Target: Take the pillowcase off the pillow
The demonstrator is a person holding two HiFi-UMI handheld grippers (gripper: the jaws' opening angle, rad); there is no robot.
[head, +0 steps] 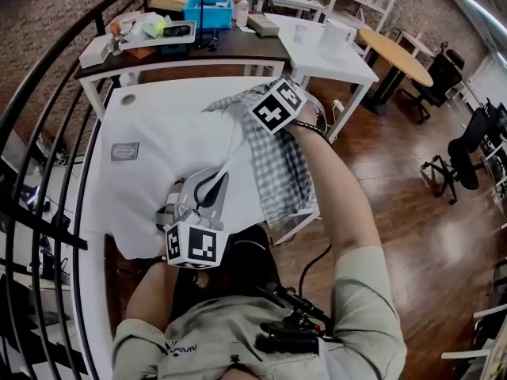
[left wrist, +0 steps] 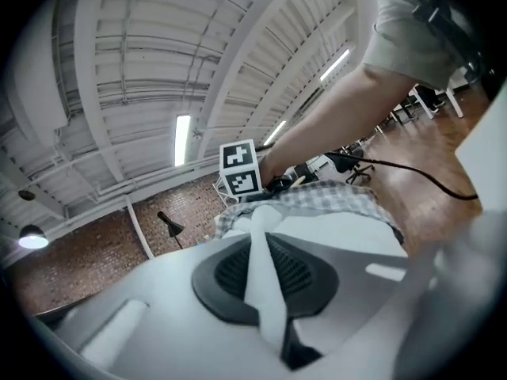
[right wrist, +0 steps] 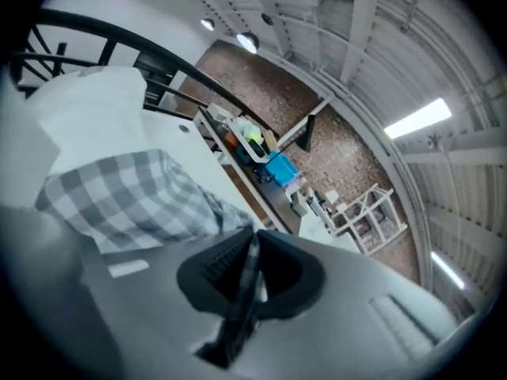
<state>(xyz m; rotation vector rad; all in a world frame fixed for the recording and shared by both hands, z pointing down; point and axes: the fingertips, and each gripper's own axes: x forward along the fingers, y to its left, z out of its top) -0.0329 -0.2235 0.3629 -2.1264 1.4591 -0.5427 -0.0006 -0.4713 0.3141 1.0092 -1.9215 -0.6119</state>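
Observation:
A white pillow [head: 170, 149] lies on the white table [head: 119, 220], with the grey-and-white checked pillowcase [head: 281, 169] bunched over its right end. My left gripper [head: 215, 179] is at the pillow's near edge, shut on a fold of white pillow cloth [left wrist: 261, 236] that runs between its jaws. My right gripper [head: 273, 108] is held above the far right corner, shut on a pinch of the checked pillowcase [right wrist: 245, 271]. In the right gripper view the checked cloth [right wrist: 127, 196] hangs below the bare white pillow [right wrist: 87, 109].
A black curved railing [head: 47, 109] runs along the left. Behind the table stands a dark desk with a blue bin [head: 208, 10] and clutter, and a white desk [head: 333, 54] beside it. Wooden floor, a round table [head: 396, 54] and office chairs [head: 459, 157] are to the right.

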